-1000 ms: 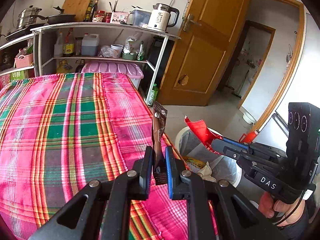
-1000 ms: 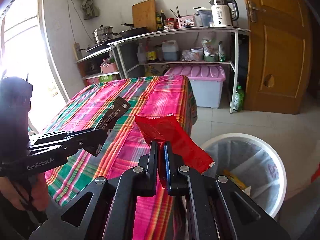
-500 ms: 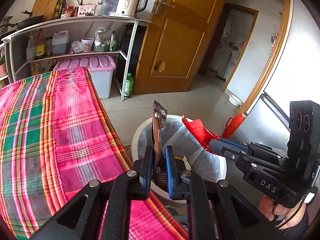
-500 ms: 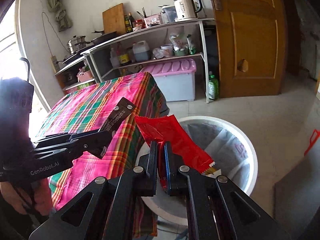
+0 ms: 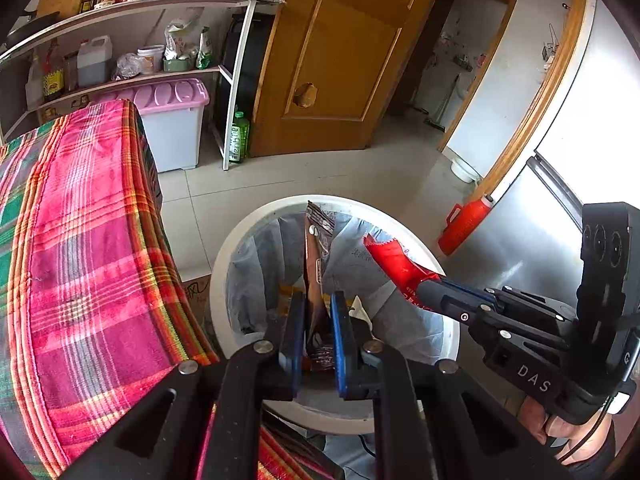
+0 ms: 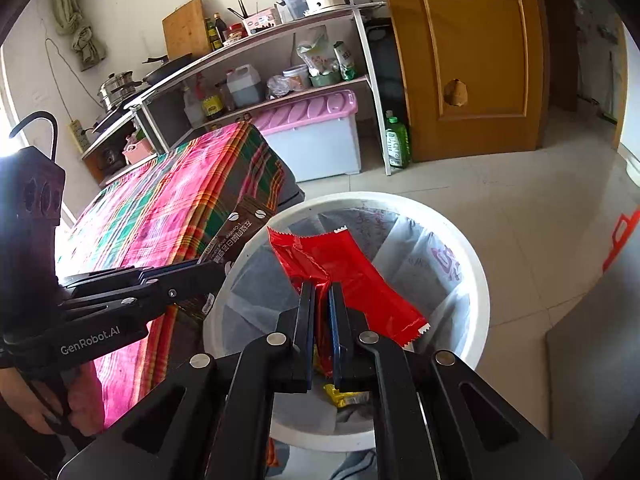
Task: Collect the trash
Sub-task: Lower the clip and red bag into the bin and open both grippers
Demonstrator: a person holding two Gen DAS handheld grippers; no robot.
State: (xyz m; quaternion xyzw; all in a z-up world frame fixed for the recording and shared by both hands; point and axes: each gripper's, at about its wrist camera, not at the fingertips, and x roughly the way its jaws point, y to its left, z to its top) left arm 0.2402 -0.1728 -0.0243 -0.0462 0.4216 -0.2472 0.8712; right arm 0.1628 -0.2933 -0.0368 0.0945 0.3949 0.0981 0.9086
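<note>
I had the left gripper clamped on the brown wrapper and the right gripper on the red wrapper; released near the bin's rim, either could have fluttered outside.

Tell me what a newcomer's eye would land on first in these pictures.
First, the red wrapper clamped in the right gripper over the white trash bin. Beside it, the left gripper holds a brown wrapper upright above the same bin. To the left, the bright pink-and-green plaid tablecloth covers the table next to the bin.
</note>
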